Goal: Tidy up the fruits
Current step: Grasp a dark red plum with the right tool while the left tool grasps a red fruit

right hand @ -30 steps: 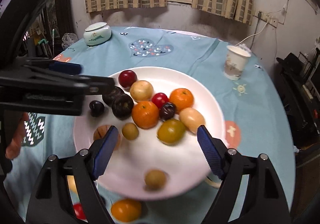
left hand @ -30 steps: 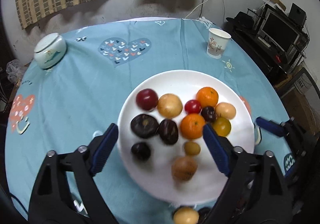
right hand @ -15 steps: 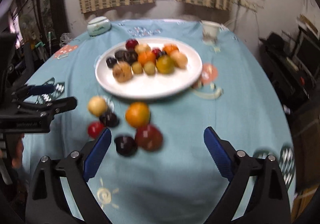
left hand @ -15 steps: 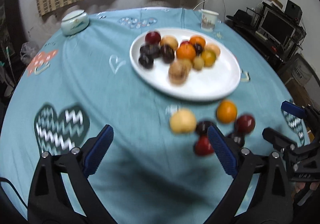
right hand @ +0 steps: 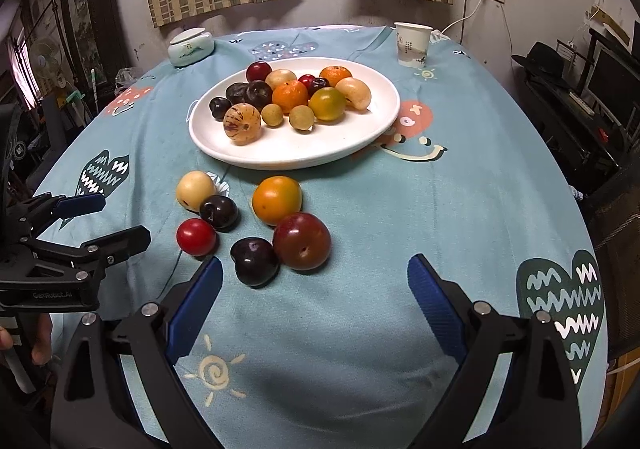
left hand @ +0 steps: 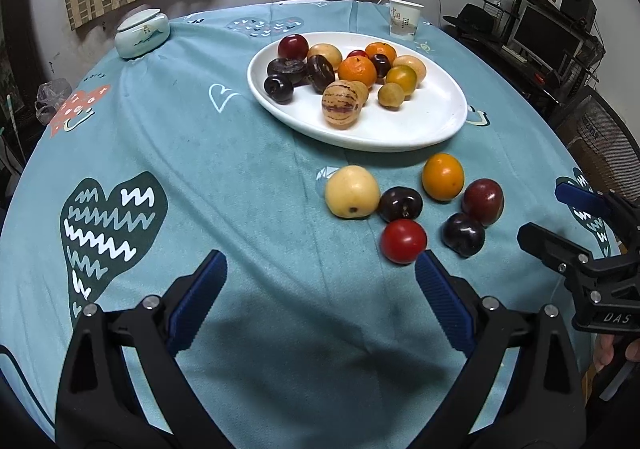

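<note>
Through the left wrist camera we see our left gripper hanging above the teal tablecloth with its blue pads spread wide and nothing between them. Beyond it lie six loose fruits: a pale yellow fruit, a dark plum, a red tomato, an orange fruit, a red plum and a second dark plum. Farther back, the white plate already carries a dozen or so fruits at its far side, with bare space near us. A paper cup and a lidded ceramic bowl stand well apart from the work. From the right wrist camera, our right gripper is likewise wide apart and empty, with the second dark plum and the red plum just ahead of its left pad. We judge we are between picks, choosing the next fruit to carry to the plate. The next move calls for lowering one gripper around a single fruit; since the red plum touches its dark neighbour, we should straddle it carefully so the pads do not knock the others rolling.
</note>
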`<state>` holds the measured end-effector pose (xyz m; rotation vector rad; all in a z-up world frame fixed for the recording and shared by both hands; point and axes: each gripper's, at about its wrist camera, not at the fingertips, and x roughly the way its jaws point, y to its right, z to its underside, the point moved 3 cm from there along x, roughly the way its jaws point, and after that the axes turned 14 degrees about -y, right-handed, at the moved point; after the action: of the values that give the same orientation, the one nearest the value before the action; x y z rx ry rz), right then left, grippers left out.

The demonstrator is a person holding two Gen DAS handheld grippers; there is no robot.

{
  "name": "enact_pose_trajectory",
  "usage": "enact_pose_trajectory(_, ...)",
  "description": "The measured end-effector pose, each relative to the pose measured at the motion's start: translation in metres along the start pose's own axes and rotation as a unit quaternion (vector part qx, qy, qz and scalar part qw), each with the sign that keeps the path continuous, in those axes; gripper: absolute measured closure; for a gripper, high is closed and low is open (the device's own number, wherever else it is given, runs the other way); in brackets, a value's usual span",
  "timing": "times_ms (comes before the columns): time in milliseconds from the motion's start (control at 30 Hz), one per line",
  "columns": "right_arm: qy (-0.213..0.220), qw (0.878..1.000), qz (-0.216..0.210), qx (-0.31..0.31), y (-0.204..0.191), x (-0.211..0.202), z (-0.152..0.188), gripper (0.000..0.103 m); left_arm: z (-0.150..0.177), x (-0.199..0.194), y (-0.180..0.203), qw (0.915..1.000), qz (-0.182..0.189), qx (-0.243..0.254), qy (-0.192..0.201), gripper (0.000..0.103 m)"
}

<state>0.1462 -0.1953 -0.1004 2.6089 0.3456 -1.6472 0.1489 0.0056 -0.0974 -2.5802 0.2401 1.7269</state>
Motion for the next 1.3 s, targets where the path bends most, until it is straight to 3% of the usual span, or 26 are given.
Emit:
enact_pose_trajectory(200, -0.005, 1.000, 0.010, 0.012, 0.006, 0.016, -0.010, 0.010, -0.001, 0.001, -0.005, 1.0000, -0.004, -0.007, 0.000, 0.006)
enact_pose_trajectory(367, -0.024, 0.999, -0.024, 0.033, 0.013, 0.038, -0.016, 0.041, -0.001, 0.002, -0.005, 1.0000, -0.002, -0.003, -0.002, 0.006)
enact_pose_trajectory(500, -0.035, 0.995, -0.067, 0.058, 0.020, 0.047, -0.020, 0.050, -0.001, 0.004, -0.002, 1.0000, 0.003, 0.003, -0.004, 0.006)
enact_pose_trajectory(533, -0.036, 0.994, -0.083, 0.059, 0.020, 0.046, -0.020, 0.065, -0.001, 0.004, -0.001, 1.0000, 0.004, 0.004, -0.004, 0.006)
enact_pose_trajectory(567, -0.038, 0.993, -0.094, 0.061, 0.018, 0.044, -0.021, 0.065, -0.001, 0.005, 0.000, 1.0000, 0.005, 0.005, -0.005, 0.006)
enact_pose_trajectory(700, -0.016, 0.997, -0.058, 0.044, 0.016, 0.021, -0.014, 0.065, -0.002, 0.006, 0.008, 0.9999, 0.006, 0.014, -0.008, 0.006)
enact_pose_trajectory(867, -0.031, 0.999, -0.025, 0.035, 0.026, -0.005, 0.023, 0.065, 0.001, 0.006, 0.027, 0.9990, 0.010, 0.042, -0.006, 0.006)
enact_pose_trajectory(1000, -0.043, 0.998, -0.025, 0.046, 0.035, -0.006, 0.048, 0.064, 0.001, 0.013, 0.044, 0.9978, 0.018, 0.064, -0.005, 0.008)
enact_pose_trajectory(1233, -0.036, 0.998, -0.032, 0.048, 0.038, 0.001, 0.055, 0.063, -0.003, 0.041, 0.055, 0.9960, 0.021, 0.078, -0.040, 0.054)
enact_pose_trajectory(1300, -0.036, 0.998, -0.034, 0.047, 0.038, 0.002, 0.054, 0.062, -0.004, 0.043, 0.055, 0.9963, 0.017, 0.078, -0.031, 0.055)
